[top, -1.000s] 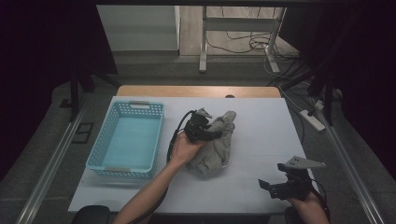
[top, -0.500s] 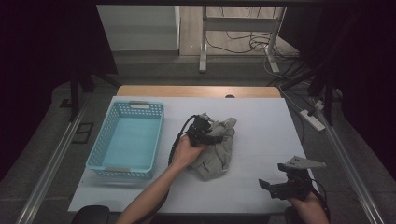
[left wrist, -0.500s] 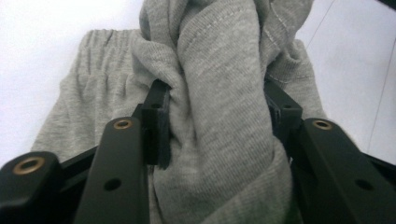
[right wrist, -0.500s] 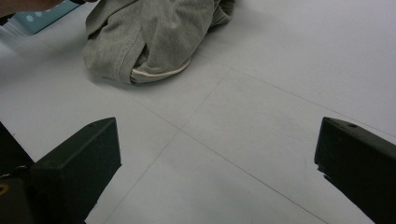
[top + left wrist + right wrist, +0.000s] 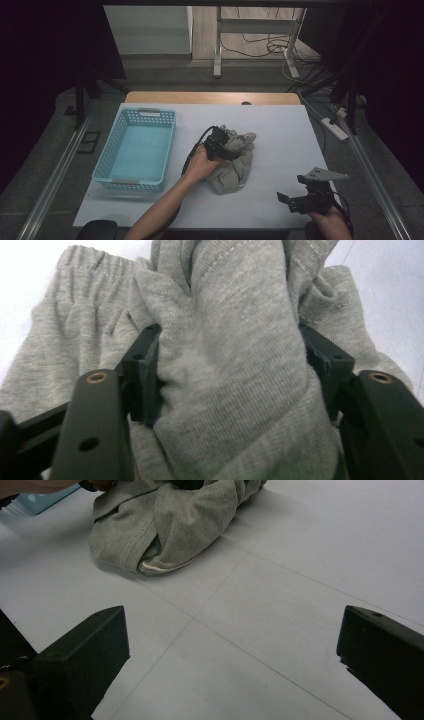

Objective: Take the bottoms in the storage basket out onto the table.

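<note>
A crumpled grey garment lies in a heap at the middle of the white table. My left gripper sits on top of the heap, held by a hand coming in from the lower left. In the left gripper view a thick fold of the garment fills the gap of the left gripper. Its jaws have just been opening and stand apart around the fold without pinching it. My right gripper hovers near the table's front right, open and empty. In the right gripper view the right gripper faces the garment across bare table.
A light blue plastic basket, with nothing in it, stands on the left side of the table. Bare white tabletop lies between the garment and the right gripper. A wooden strip runs along the far edge, with cables on the floor beyond.
My left gripper has sunk a little toward the table with the garment, and the heap sits lower and flatter. The right gripper has stayed where it was.
</note>
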Demonstrator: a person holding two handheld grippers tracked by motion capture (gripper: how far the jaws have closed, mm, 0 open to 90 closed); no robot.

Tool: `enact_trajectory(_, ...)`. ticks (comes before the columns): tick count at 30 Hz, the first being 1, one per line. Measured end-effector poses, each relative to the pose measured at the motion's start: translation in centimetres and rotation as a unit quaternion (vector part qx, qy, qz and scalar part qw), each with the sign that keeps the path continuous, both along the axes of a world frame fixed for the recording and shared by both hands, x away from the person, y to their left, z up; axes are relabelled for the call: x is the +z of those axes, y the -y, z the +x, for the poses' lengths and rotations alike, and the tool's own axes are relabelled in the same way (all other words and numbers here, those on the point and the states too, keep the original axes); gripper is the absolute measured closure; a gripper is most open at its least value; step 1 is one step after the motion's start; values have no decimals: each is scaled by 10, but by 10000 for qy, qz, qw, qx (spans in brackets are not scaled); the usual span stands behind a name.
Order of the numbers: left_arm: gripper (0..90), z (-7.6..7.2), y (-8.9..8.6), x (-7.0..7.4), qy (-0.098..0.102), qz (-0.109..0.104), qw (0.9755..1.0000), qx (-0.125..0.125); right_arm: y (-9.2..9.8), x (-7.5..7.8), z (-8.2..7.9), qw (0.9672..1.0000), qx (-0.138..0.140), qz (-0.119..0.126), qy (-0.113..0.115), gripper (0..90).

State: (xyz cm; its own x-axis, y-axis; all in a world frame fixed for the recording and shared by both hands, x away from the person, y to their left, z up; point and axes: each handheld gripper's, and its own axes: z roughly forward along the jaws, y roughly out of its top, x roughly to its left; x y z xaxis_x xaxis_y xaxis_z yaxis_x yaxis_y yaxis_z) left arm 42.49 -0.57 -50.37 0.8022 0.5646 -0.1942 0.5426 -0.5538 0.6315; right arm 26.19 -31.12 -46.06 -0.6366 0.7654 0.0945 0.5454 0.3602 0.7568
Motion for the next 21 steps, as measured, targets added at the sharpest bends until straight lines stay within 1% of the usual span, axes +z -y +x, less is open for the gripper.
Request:
enact_trajectory(8,288,-1,4,-4,33,20,10000,-31,-1,0,0,10000,35,-28,-21,7)
enact_trajectory(11,227,-2,5,-6,26,25,10000,-85,-1,0,0,10000,41,-44,-35,7)
enact_trajectory(13,179,-2,7,-9,8,-32,9999,-152,-2,-1,1,10000,51,-65,-30,7)
enact_trajectory(15,134,-4,9,-10,57,26,9997,-233,-2,-1,1,10000,50,-66,-29,7)
enact_trajectory(18,87,-4,10,-10,63,40,9996,-274,-1,0,0,10000,46,-60,-27,7)
enact_trajectory(21,53,-4,11,-11,16,1,9993,-361,-1,-1,0,10000,50,-60,-28,8)
